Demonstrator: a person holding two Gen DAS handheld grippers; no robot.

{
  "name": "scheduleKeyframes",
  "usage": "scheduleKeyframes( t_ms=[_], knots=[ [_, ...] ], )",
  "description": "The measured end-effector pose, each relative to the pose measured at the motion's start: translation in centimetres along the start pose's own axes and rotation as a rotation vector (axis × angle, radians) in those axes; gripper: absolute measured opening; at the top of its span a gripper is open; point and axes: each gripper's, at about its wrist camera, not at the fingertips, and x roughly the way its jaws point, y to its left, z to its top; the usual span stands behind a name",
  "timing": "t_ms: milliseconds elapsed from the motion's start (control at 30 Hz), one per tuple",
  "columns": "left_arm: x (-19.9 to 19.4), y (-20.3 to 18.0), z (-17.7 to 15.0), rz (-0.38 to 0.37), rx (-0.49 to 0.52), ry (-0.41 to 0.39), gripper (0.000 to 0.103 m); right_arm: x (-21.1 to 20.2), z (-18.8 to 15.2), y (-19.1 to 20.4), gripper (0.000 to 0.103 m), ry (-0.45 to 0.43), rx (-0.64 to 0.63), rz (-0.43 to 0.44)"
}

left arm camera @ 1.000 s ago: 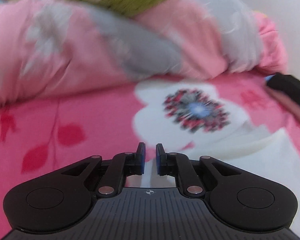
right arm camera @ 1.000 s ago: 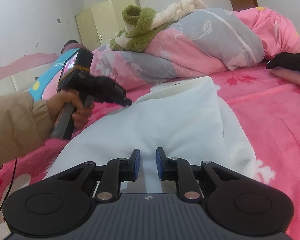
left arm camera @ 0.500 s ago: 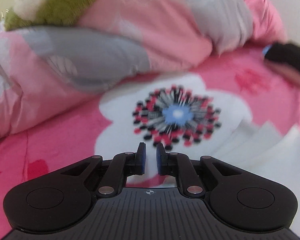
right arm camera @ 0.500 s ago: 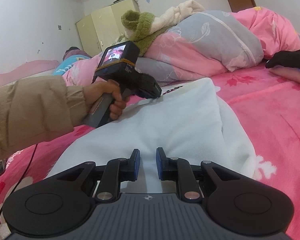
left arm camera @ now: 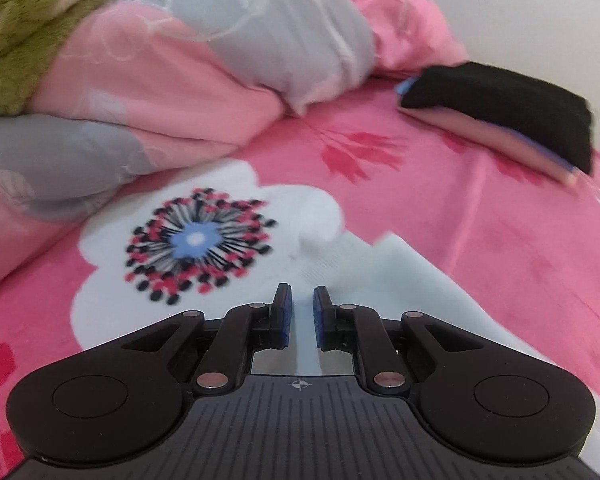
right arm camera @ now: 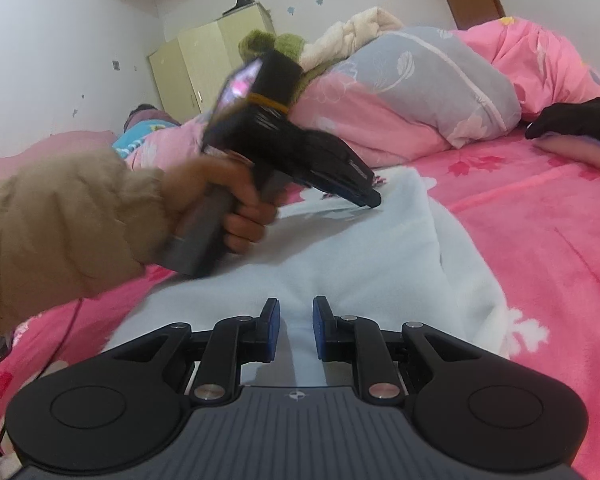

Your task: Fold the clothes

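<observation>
One big bed (right arm camera: 540, 220) with a pink flower sheet fills both views. On it lies a puffy pink and grey quilt (right arm camera: 420, 88), bunched up at the back. A pale white cloth (right arm camera: 360, 248) is spread flat on the bed in front of the quilt. A folded black cloth (left arm camera: 500, 108) sits well apart, far right. The left gripper (left arm camera: 302, 316) is low over the white cloth's far end, fingers a little apart, holding nothing. The right gripper (right arm camera: 296, 328) is at the near end, fingers also apart and empty.
</observation>
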Motion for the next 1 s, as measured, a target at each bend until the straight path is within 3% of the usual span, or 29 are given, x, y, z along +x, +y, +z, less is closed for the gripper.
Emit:
scheduleKeyframes(
  t_ms=[133, 233, 333, 400, 467, 567, 700, 1000],
  knots=[
    [-0.7, 0.6, 0.2, 0.054, -0.036, -0.03, 0.012, -1.8, -0.2, -0.9, 0.02, -0.017, 0.02, -0.013],
    [-2.5, 0.4, 0.2, 0.046, -0.041, -0.05, 0.012, -2.6, -1.2, -2.3, 0.018, 0.001, 0.06, -0.008],
    [-4.8, -1.1, -0.1, -0.02, -0.019, -0.057, 0.015, -4.1, -1.2, -2.8, 0.02, -0.007, 0.073, 0.005],
    [-6.2, -2.3, -0.4, -0.077, -0.002, -0.05, 0.031, -5.2, -0.6, -3.3, 0.021, -0.028, 0.086, -0.009],
    [-6.9, -3.8, -0.7, -0.134, 0.015, -0.029, 0.039, -6.4, 0.1, -4.1, 0.023, -0.057, 0.109, -0.035],
    [-7.0, -6.0, -1.1, -0.175, 0.044, 0.007, 0.039, -7.5, 1.3, -5.7, 0.024, -0.103, 0.172, -0.095],
    [-6.0, -7.5, -1.4, -0.158, 0.044, 0.046, 0.039, -7.0, 2.2, -6.6, 0.024, -0.098, 0.176, -0.203],
    [-5.3, -8.1, -1.7, -0.116, 0.002, 0.086, 0.039, -8.6, 1.0, -8.2, 0.024, -0.127, 0.252, -0.219]
  ],
)
